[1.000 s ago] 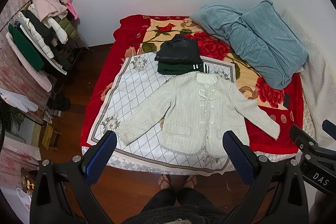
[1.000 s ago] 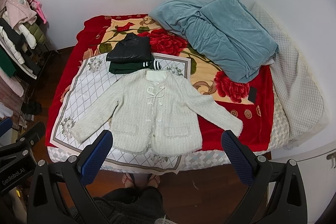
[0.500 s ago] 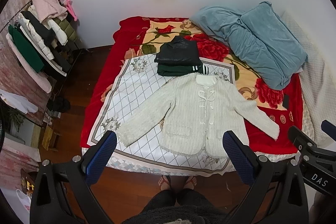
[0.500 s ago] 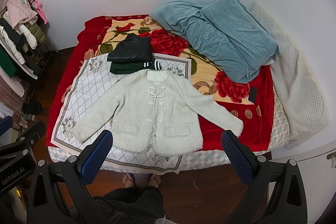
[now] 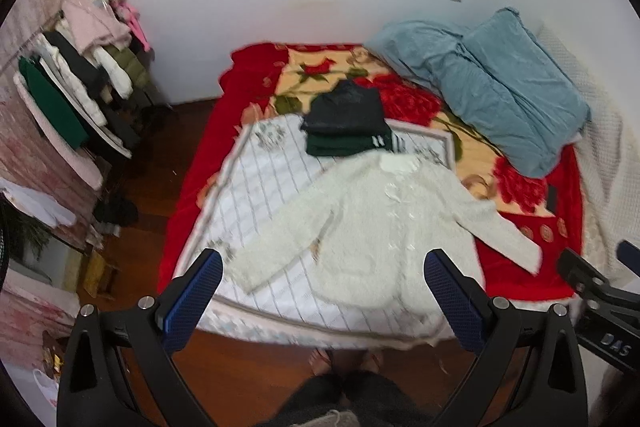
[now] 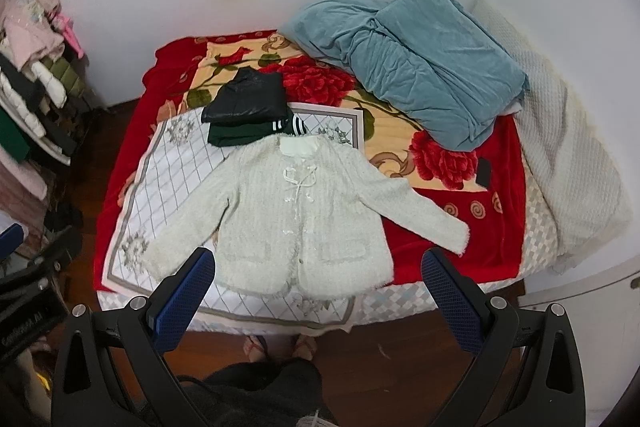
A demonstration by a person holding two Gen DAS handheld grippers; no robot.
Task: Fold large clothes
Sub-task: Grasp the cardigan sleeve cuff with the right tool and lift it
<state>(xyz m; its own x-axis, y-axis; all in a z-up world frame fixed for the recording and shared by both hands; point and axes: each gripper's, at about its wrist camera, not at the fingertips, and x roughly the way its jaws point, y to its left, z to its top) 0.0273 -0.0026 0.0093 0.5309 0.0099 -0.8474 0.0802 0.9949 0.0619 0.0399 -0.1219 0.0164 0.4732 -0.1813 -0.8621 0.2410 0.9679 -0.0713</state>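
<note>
A cream fuzzy cardigan (image 6: pixel 304 215) lies flat, face up with both sleeves spread, on a white diamond-patterned cloth (image 6: pixel 176 163) at the near end of the bed; it also shows, blurred, in the left wrist view (image 5: pixel 372 227). My left gripper (image 5: pixel 320 279) is open and empty, high above the bed's near edge. My right gripper (image 6: pixel 316 279) is open and empty, also above the near edge. Neither touches the cardigan.
Folded black and green clothes (image 6: pixel 248 107) are stacked beyond the cardigan's collar. A teal blanket (image 6: pixel 416 55) and a white quilt (image 6: pixel 560 147) lie at the right. A black phone (image 6: pixel 483 171) is on the red floral blanket (image 6: pixel 496 247). A clothes rack (image 5: pixel 72 99) stands left. My feet (image 6: pixel 280 345) are on the wood floor.
Both grippers have moved a little toward the bed, so the cardigan sits slightly lower and closer in view. The left wrist view is now motion-blurred. Both stay open.
</note>
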